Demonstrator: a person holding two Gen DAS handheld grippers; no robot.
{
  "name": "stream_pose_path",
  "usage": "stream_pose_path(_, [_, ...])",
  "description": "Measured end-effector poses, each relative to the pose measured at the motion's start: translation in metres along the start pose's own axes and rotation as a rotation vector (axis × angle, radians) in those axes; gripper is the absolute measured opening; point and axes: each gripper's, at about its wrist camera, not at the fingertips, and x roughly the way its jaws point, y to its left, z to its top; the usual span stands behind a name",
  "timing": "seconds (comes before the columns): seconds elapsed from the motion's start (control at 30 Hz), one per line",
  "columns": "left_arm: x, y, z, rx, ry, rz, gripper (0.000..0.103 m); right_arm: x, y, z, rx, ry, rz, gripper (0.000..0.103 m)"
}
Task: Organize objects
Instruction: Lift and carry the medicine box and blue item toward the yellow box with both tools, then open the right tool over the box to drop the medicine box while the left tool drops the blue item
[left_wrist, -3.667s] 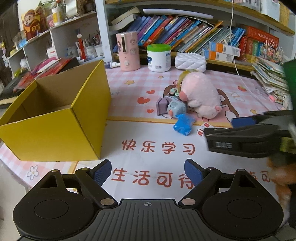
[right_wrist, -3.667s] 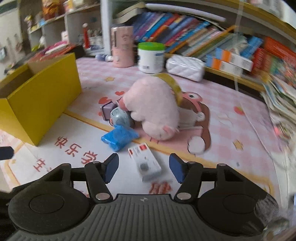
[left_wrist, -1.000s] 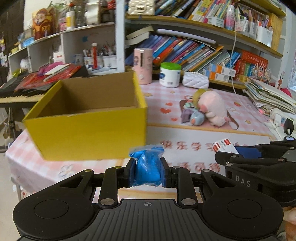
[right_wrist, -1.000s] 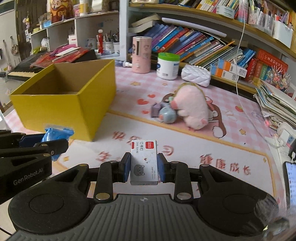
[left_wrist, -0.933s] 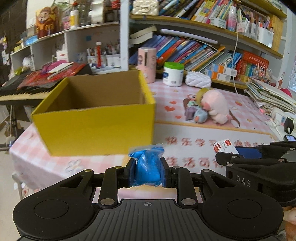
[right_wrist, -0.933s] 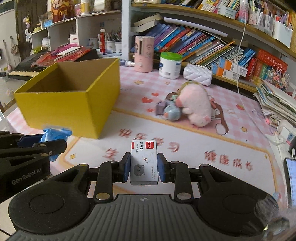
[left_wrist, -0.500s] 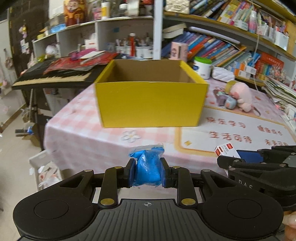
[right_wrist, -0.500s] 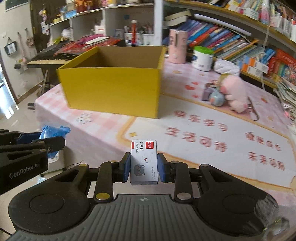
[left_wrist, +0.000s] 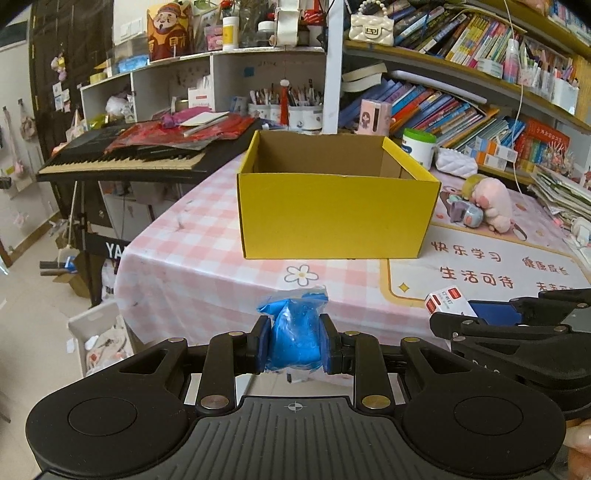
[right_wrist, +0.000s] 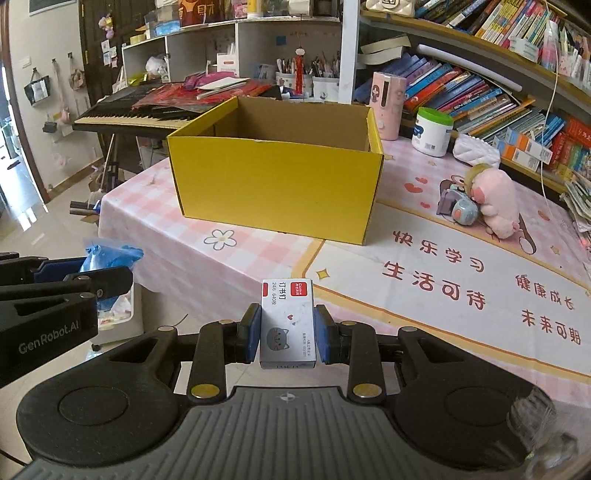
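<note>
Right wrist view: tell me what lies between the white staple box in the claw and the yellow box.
Only bare tablecloth, pink check with a flower print, lies between the staple box held in the right claw and the yellow box.

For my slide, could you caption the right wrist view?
Right gripper holding a staple box before the yellow box.

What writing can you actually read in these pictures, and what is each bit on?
"GenRobot.AI": side of the left gripper.
"订书钉", "246 640枚": small white box in the right gripper.
"快乐学习", "生活可待", "健康成长", "未来可期": table mat.
"YA...", cut off: keyboard stand.
Book spines, box's small print: unreadable.
</note>
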Motion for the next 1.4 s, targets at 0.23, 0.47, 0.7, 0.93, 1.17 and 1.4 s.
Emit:
stream_pose_path(0.23, [0.005, 0.002, 0.004, -0.001, -0.003, -0.012, 0.025, 0.002, 0.004, 0.004, -0.006, -0.002, -0.005, 0.028])
stream_pose_path(0.47, [0.008, 0.001, 0.019, 0.003, -0.050, 0.000, 0.025, 0.008, -0.001, 0.019, -0.005, -0.041, -0.001, 0.028])
stream_pose_path(0.7, [0.025, 0.006, 0.061, -0.018, -0.120, 0.041, 0.025, 0.021, -0.009, 0.069, -0.004, -0.153, 0.011, 0.028])
stream_pose_path(0.93, [0.066, -0.002, 0.108, -0.036, -0.161, 0.066, 0.025, 0.047, -0.031, 0.128, -0.032, -0.239, 0.015, 0.028])
stream_pose_path(1.17, [0.111, -0.019, 0.136, 0.001, -0.146, 0.101, 0.025, 0.093, -0.058, 0.164, -0.054, -0.207, 0.021, 0.028])
stream_pose_path(1.4, [0.144, -0.025, 0.142, 0.025, -0.084, 0.138, 0.025, 0.136, -0.066, 0.177, -0.100, -0.136, 0.054, 0.028])
